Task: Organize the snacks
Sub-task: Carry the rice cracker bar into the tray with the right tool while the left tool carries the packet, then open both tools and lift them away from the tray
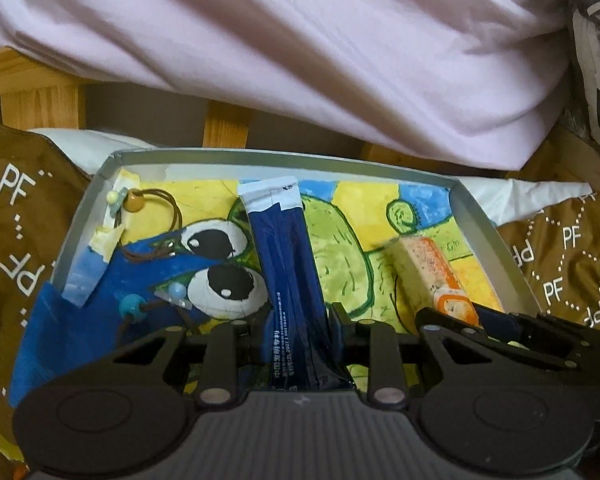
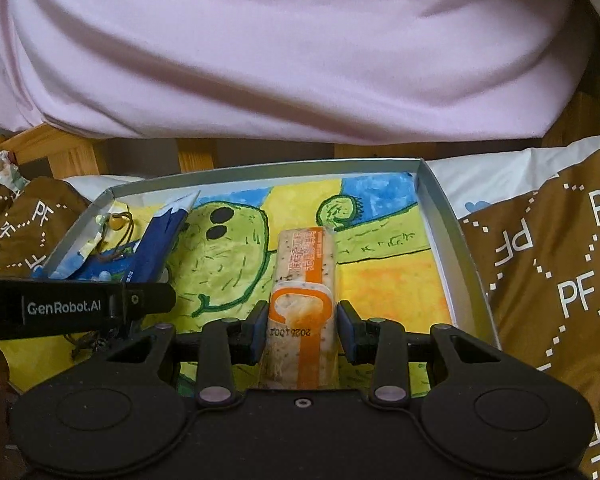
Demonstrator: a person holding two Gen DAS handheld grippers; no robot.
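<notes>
A shallow grey box (image 1: pixel 284 158) lined with a painted cartoon picture lies in front of me. My left gripper (image 1: pixel 300 320) is shut on the near end of a long dark-blue stick sachet (image 1: pixel 284 248), which points toward the box's far wall. In the right wrist view, my right gripper (image 2: pixel 302 326) is shut on an orange-and-beige wrapped snack bar (image 2: pixel 302 264) above the right half of the box (image 2: pixel 452 232). The same snack bar (image 1: pixel 428 268) looks blurred in the left wrist view. The blue sachet (image 2: pixel 160 240) sits left of it.
Brown fabric printed with "PF" (image 1: pixel 568 264) lies on both sides of the box. A beaded cord (image 1: pixel 148 200) and taped paper scraps lie in the box's left corner. Behind the box stand a wooden frame (image 1: pixel 224 128) and a hanging pink sheet (image 1: pixel 300 48).
</notes>
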